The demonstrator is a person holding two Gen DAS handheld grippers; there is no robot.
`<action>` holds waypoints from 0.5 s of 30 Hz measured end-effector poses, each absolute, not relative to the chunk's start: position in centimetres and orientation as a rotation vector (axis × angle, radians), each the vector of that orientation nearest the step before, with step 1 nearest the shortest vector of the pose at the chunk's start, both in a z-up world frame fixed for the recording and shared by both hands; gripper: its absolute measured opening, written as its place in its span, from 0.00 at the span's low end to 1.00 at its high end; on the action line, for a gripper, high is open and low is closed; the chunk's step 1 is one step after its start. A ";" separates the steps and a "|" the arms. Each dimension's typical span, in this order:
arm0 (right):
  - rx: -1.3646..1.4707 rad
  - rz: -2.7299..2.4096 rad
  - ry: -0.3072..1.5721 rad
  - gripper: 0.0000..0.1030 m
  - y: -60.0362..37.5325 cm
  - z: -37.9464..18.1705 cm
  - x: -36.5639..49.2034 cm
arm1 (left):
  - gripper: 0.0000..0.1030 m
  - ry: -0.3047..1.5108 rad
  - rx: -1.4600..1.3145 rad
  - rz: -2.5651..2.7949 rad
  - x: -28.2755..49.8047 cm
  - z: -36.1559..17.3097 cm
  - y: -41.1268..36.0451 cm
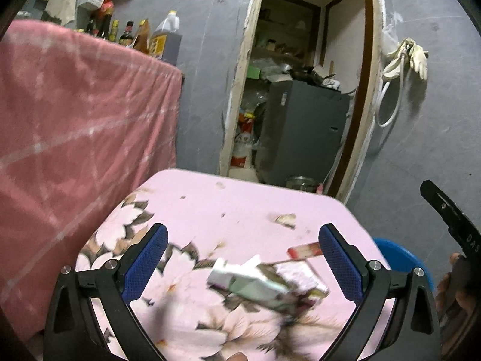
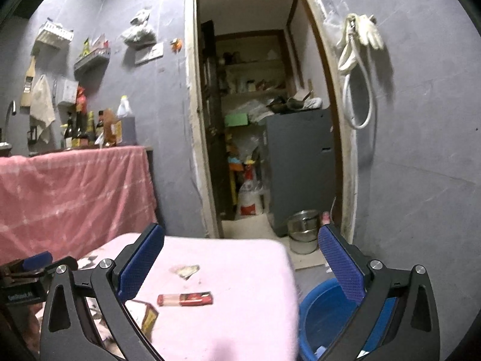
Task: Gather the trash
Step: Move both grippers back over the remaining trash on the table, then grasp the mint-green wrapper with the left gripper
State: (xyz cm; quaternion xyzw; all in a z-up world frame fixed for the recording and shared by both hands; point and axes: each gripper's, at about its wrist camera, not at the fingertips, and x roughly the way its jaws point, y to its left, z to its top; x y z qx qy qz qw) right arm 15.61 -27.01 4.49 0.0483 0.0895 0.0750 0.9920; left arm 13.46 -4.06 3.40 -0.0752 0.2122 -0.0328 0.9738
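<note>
Several pieces of trash lie on the pink floral table (image 1: 240,204), so I judge the collection mostly undone. From the left wrist view I log a white-and-green carton (image 1: 249,284) lying on its side, blurred, between the spread fingers of the left gripper (image 1: 243,263); a pinkish wrapper (image 1: 300,276) just beside it, touching or overlapping, I cannot tell which; a red-and-white packet (image 1: 305,251) a little farther on; and a crumpled scrap (image 1: 285,219) toward the far edge. The left gripper is released, jaws wide apart, holding nothing, and appears to hang above the carton, not in contact. The right gripper (image 2: 240,266) is likewise released and empty, jaws wide; through it I see the same red-and-white packet (image 2: 185,299) and scrap (image 2: 186,270) on the table (image 2: 255,316). A blue basin (image 2: 327,316) sits on the floor just beside the table's right edge; I take it as the likely bin. Something pale shows low inside it, too cut off to name, so I cannot say whether any trash is in already. Left to do, by my estimate: all four table pieces. Hard to read: the carton's print is motion-smeared, a brownish box (image 2: 148,316) behind the right gripper's left finger is half hidden, the near table edge is cut off by both gripper frames, and small dark specks on the cloth may be crumbs or stains.
</note>
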 end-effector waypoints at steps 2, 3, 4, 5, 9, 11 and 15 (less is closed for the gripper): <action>0.087 0.157 0.198 1.00 -26.4 4.2 15.8 | 0.95 0.451 -0.152 -0.061 13.4 3.0 -3.6; 0.080 0.156 0.208 1.00 -26.2 4.1 15.9 | 0.95 0.460 -0.156 -0.061 13.3 2.8 -3.4; 0.074 0.156 0.215 1.00 -26.0 4.0 15.9 | 0.95 0.470 -0.160 -0.060 13.3 2.6 -3.1; 0.065 0.162 0.227 1.00 -25.7 3.8 15.9 | 0.95 0.482 -0.162 -0.057 13.3 2.4 -3.0; 0.036 0.169 0.265 1.00 -24.9 3.2 16.0 | 0.95 0.535 -0.152 -0.019 13.3 1.5 -2.4; 0.030 0.174 0.277 1.00 -24.8 2.9 16.1 | 0.95 0.564 -0.168 -0.022 13.5 1.2 -2.2; 0.016 0.182 0.323 1.00 -24.4 2.1 16.7 | 0.95 0.599 -0.193 -0.039 14.0 0.8 -1.9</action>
